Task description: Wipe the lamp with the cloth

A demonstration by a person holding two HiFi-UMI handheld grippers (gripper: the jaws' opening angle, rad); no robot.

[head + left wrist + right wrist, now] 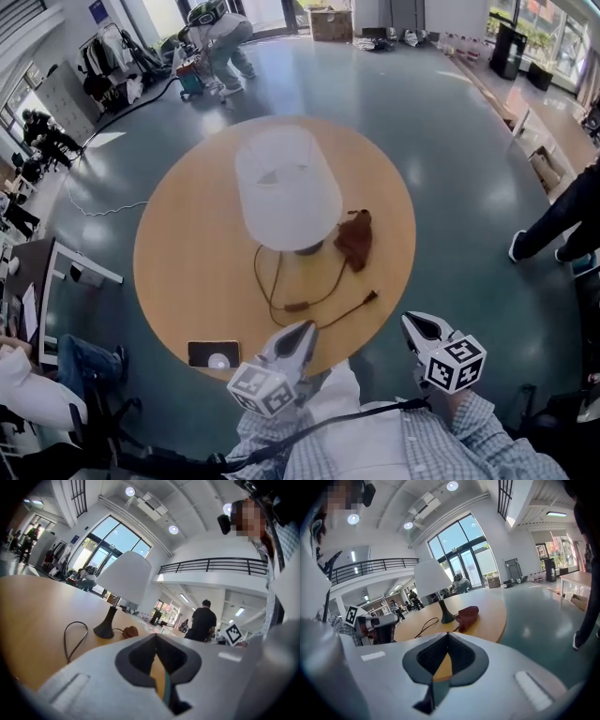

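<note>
A lamp with a white shade (287,186) and a dark base (105,629) (446,618) stands upright near the middle of the round wooden table (178,253). A crumpled brown cloth (355,237) (130,631) (467,616) lies just right of the base. The lamp's black cord (281,291) loops toward the near edge. My left gripper (304,330) is shut and empty at the table's near rim. My right gripper (412,325) is shut and empty, just off the near right rim, well short of the cloth.
A small black card with a white disc (214,354) lies at the near left rim. A person bends over gear (217,42) across the floor, another person's legs (562,220) stand at the right, and desks (66,272) sit to the left.
</note>
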